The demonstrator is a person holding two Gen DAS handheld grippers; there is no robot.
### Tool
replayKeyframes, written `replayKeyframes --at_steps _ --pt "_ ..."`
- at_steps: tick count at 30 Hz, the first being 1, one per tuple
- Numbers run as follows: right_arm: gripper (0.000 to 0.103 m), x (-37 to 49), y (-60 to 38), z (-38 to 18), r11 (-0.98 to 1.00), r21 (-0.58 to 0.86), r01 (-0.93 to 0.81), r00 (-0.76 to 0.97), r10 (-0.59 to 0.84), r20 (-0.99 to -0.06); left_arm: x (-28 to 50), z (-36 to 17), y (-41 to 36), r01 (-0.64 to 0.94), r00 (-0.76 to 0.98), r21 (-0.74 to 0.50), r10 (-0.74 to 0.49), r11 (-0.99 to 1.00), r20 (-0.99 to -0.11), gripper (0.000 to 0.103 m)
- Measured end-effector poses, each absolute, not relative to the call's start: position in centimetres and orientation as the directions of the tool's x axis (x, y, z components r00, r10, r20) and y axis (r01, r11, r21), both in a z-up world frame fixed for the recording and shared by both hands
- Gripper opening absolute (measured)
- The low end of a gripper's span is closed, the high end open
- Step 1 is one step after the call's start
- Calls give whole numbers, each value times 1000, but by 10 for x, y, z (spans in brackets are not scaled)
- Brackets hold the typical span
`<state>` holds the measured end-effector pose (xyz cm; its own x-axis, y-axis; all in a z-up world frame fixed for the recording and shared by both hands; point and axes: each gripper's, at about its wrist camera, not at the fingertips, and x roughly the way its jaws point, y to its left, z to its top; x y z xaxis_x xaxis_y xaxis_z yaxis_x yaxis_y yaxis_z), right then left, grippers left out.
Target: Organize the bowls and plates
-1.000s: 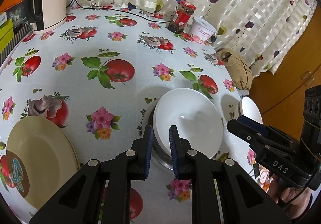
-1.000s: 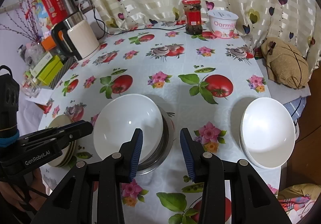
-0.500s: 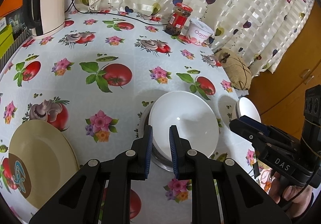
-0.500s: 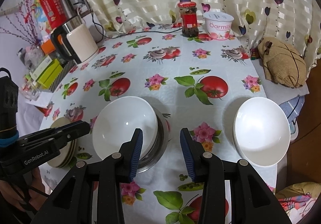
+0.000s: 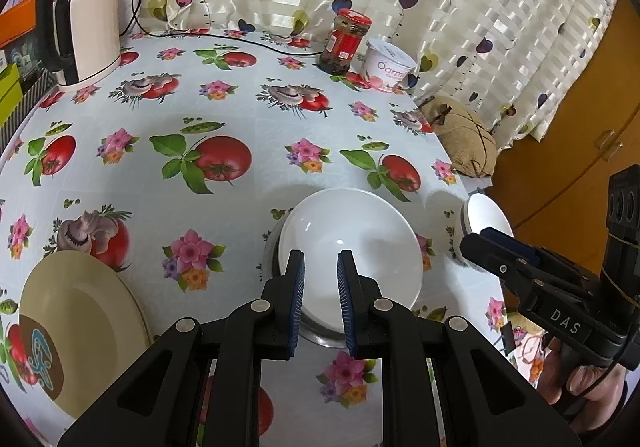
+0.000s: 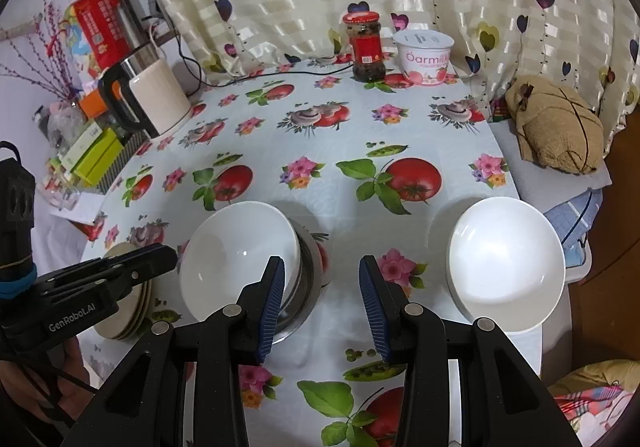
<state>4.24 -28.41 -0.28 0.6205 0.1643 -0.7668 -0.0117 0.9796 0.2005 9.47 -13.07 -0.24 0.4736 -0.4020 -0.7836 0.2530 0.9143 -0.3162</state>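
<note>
The metal bowl (image 6: 306,287) is mostly hidden: only a shiny steel crescent of its rim shows under the white bowl (image 5: 352,247) that sits inside it, at the near middle of the table (image 5: 256,119). The left gripper (image 5: 320,303) hovers above the near edge of this white bowl; its blue ribbed pads stand a little apart with nothing between them, and whether they touch the bowl is hard to tell. The right gripper (image 6: 322,303) has its fingers wide open and empty, above the tablecloth just to the right of the nested pair. In the right wrist view the left gripper's dark tip covers part of the stack of cream plates (image 6: 124,311) at the near left; in the left wrist view the top cream plate (image 5: 76,327) is cut by the frame edge and shows a brown and blue pattern. At the near right edge of the table stand the stacked white bowls (image 6: 506,263), smooth and glossy; how many are stacked I cannot tell. The tablecloth is glossy plastic printed with tomatoes, mushrooms and flowers. At the far side stand a glass jar (image 6: 366,47) with a red lid and a white yogurt tub (image 6: 424,59), and at the far left a cream kettle (image 5: 84,31) with a black handle.
</note>
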Motion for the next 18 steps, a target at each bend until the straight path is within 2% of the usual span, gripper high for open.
replayKeyframes --at_steps 18 --pt "39 34 -314 8 980 192 47 653 116 -749 100 14 -174 352 461 -302 -445 886 -767 18"
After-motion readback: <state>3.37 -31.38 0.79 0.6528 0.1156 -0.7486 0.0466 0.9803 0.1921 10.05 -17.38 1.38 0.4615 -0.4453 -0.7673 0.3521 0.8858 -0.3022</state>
